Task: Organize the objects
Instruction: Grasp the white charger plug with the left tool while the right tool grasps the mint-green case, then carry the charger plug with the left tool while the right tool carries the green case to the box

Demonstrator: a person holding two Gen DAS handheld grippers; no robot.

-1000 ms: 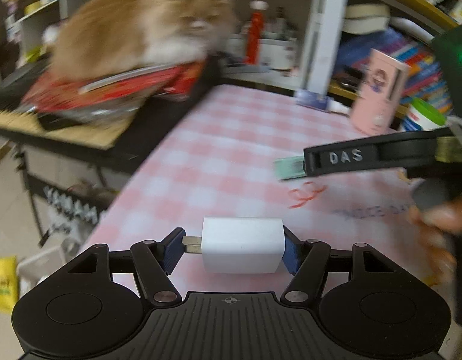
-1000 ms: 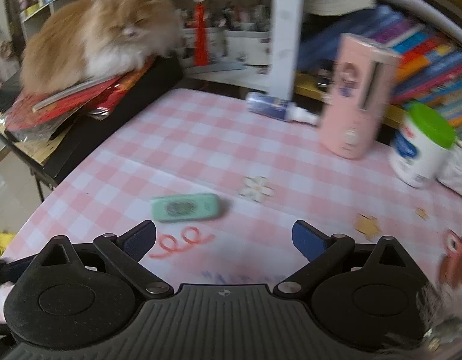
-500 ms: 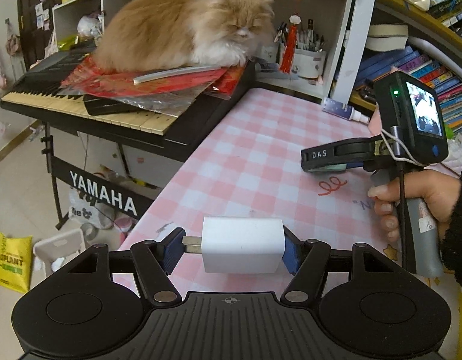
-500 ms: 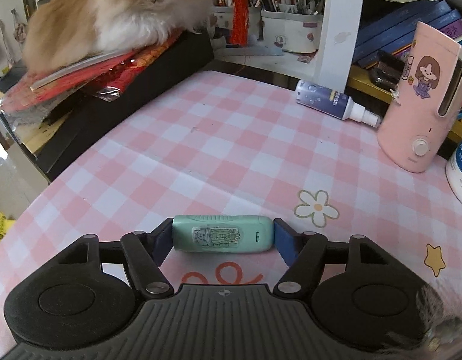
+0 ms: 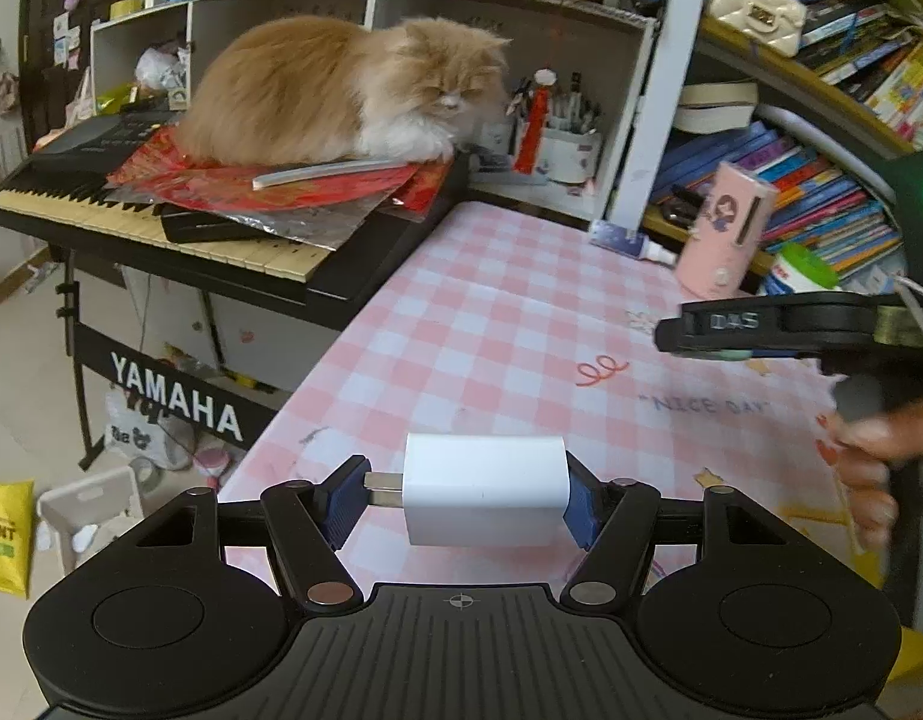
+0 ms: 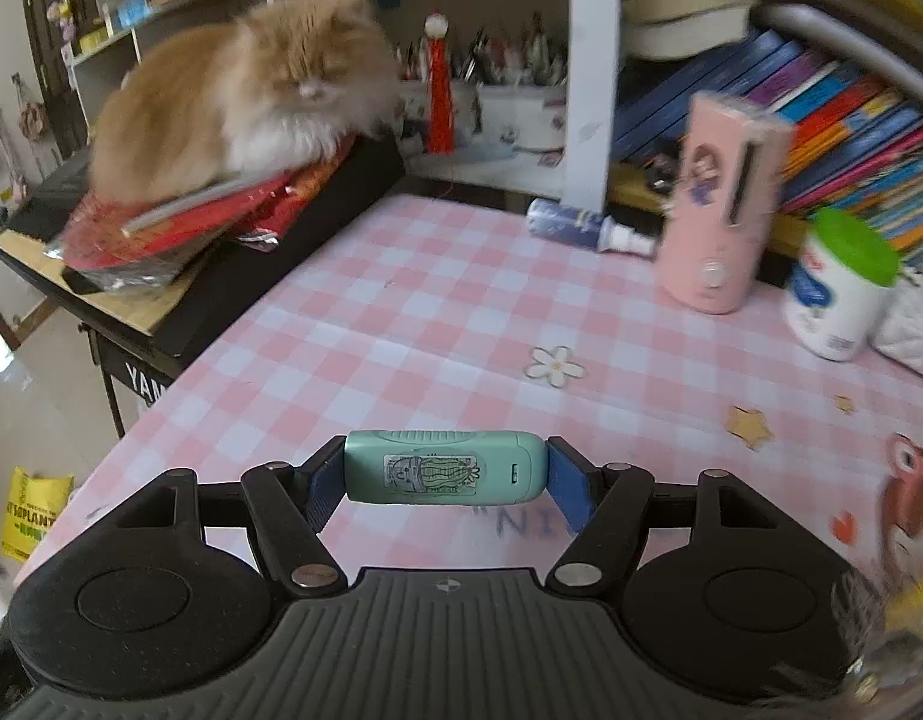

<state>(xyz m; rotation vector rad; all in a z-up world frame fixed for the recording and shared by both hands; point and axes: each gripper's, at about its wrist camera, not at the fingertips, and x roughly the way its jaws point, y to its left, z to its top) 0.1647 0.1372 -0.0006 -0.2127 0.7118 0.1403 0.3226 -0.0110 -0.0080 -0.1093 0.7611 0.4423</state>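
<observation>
Gripping a white cube-shaped plastic charger (image 5: 484,497), left tool (image 5: 465,501); right tool (image 6: 444,480) clamps mint-green oblong plastic case (image 6: 444,467), sticker visible only in right view.

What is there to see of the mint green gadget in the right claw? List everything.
The mint green gadget is a small rounded bar of smooth, plastic-looking shell, with a ribbed strip along its top edge, a sticker of a cartoon figure on its face and a small slot near its right end. It lies level, gripped end to end between the blue pads of the right claw, held above the pink checked tablecloth and touching nothing else.
</observation>
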